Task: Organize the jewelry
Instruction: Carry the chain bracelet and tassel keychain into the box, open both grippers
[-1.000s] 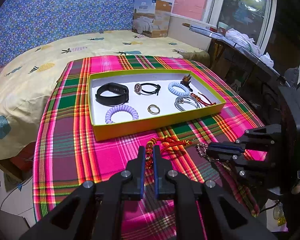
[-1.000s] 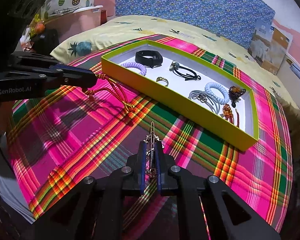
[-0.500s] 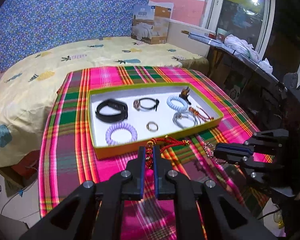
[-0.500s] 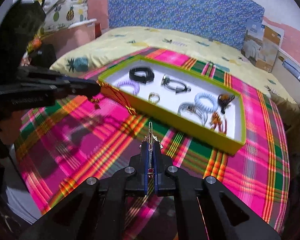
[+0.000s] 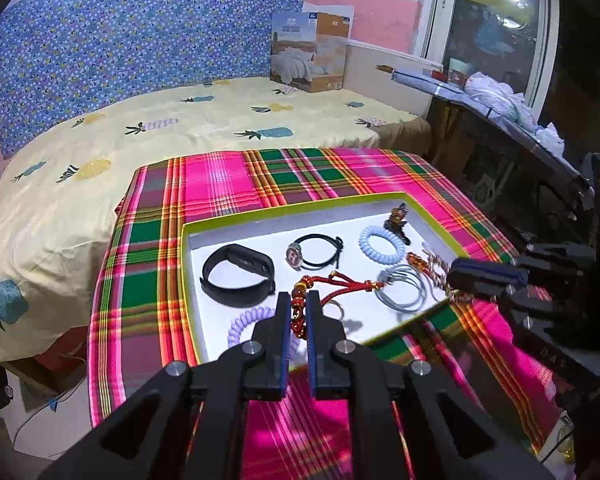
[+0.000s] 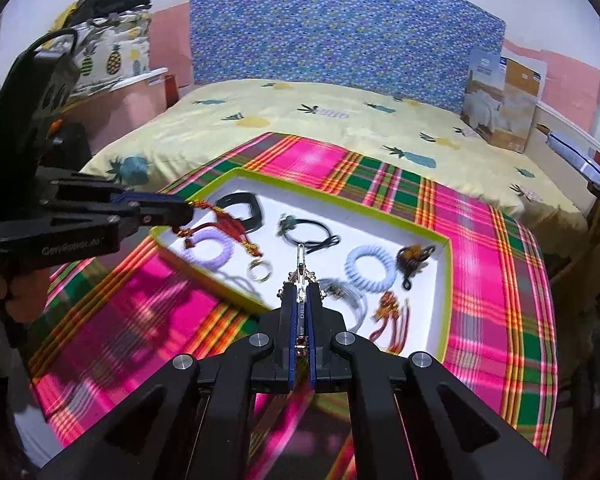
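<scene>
Left wrist view: the left claw (image 5: 299, 312), low centre, pinches the red cord bracelet (image 5: 332, 282) so it hangs above the green tray (image 5: 284, 220), ready to drop in. Right wrist view: the right claw (image 6: 300, 304), bottom centre, is clamped on a thin metal chain (image 6: 300, 266) held over the tray's near rim.

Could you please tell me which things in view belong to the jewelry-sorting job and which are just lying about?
Part of the job:
- left gripper, shut on the red cord bracelet
- right gripper, shut on the metal chain
- tray holding the black band, lilac coil tie, ring, blue coil tie

Just lying about:
- bedding box
- pineapple sheet
- plaid cloth
</scene>
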